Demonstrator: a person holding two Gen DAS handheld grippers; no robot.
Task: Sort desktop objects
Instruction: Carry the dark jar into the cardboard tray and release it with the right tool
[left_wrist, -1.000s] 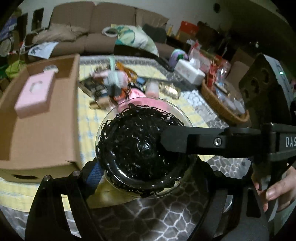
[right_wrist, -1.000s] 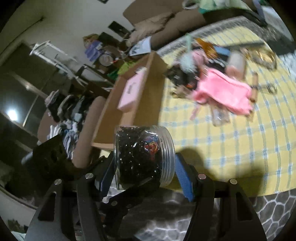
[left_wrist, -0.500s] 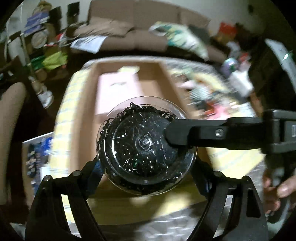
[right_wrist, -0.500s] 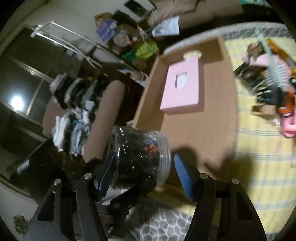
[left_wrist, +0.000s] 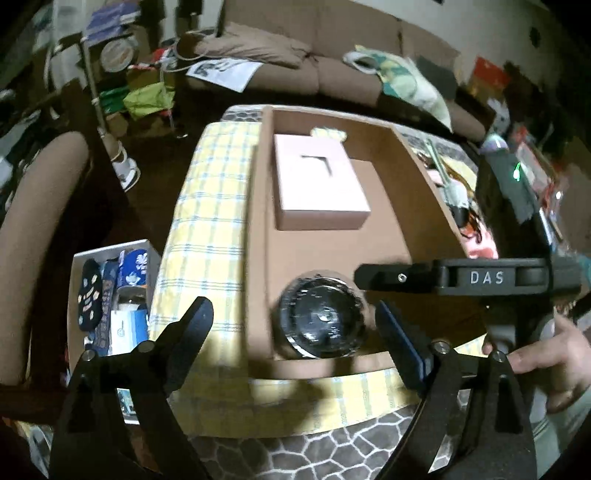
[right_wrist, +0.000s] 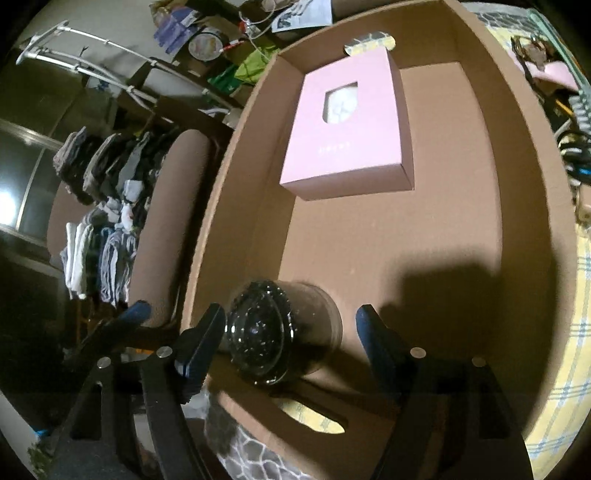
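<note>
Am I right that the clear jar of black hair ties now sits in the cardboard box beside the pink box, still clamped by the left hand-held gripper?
Not quite: the jar sits in the cardboard box, on its floor near the front wall, with the pink box further back, but it is not clamped. The left wrist view shows the left hand-held gripper open, its fingers clear of the jar.
</note>
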